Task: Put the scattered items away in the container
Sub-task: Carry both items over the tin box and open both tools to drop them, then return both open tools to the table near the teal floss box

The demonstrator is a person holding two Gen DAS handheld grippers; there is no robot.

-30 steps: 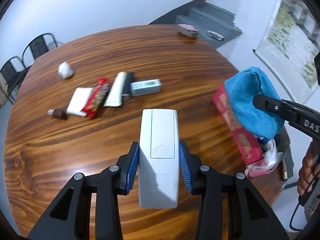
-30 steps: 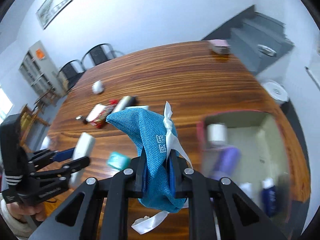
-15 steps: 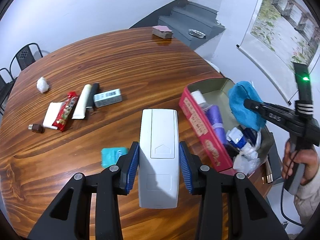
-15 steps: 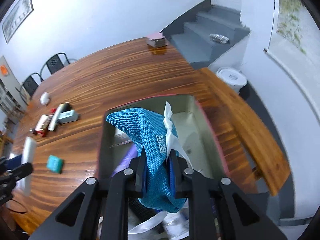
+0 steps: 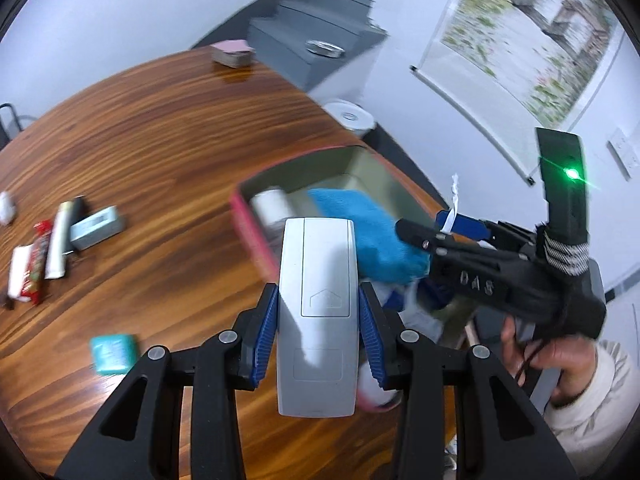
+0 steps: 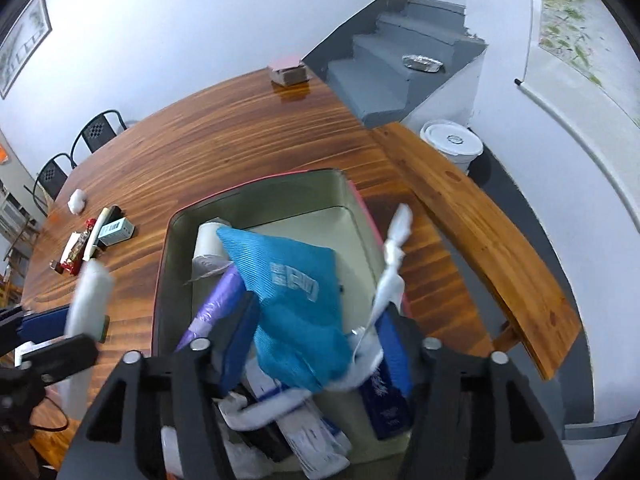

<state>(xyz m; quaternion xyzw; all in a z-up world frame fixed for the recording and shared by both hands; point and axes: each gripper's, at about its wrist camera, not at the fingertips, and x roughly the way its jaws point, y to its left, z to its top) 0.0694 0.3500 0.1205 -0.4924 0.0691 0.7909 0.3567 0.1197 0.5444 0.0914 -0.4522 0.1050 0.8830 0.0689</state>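
My left gripper (image 5: 318, 320) is shut on a white remote-like box (image 5: 317, 312), held near the red tin's (image 5: 256, 236) near rim. My right gripper (image 6: 316, 328) is open above the tin (image 6: 168, 248). The blue cloth pouch (image 6: 296, 300) with white ribbon (image 6: 390, 264) lies loose between its fingers, dropping among the items in the tin; it also shows in the left wrist view (image 5: 368, 236). On the table remain a teal packet (image 5: 113, 353), a grey box (image 5: 96, 227), a white tube (image 5: 58, 244), a red snack bar (image 5: 38, 256) and a white wad (image 6: 76, 200).
The tin holds a white roll (image 6: 208, 244), a purple tube (image 6: 218, 304), a dark blue box (image 6: 386, 400) and papers. A pink-topped box (image 6: 288, 70) sits at the table's far edge. A wooden bench (image 6: 480, 236), a white bucket (image 6: 450, 142) and grey stairs (image 6: 404, 64) lie to the right.
My right gripper has opened and let go of the blue pouch over the tin. My left gripper has moved right toward the tin with the white box.
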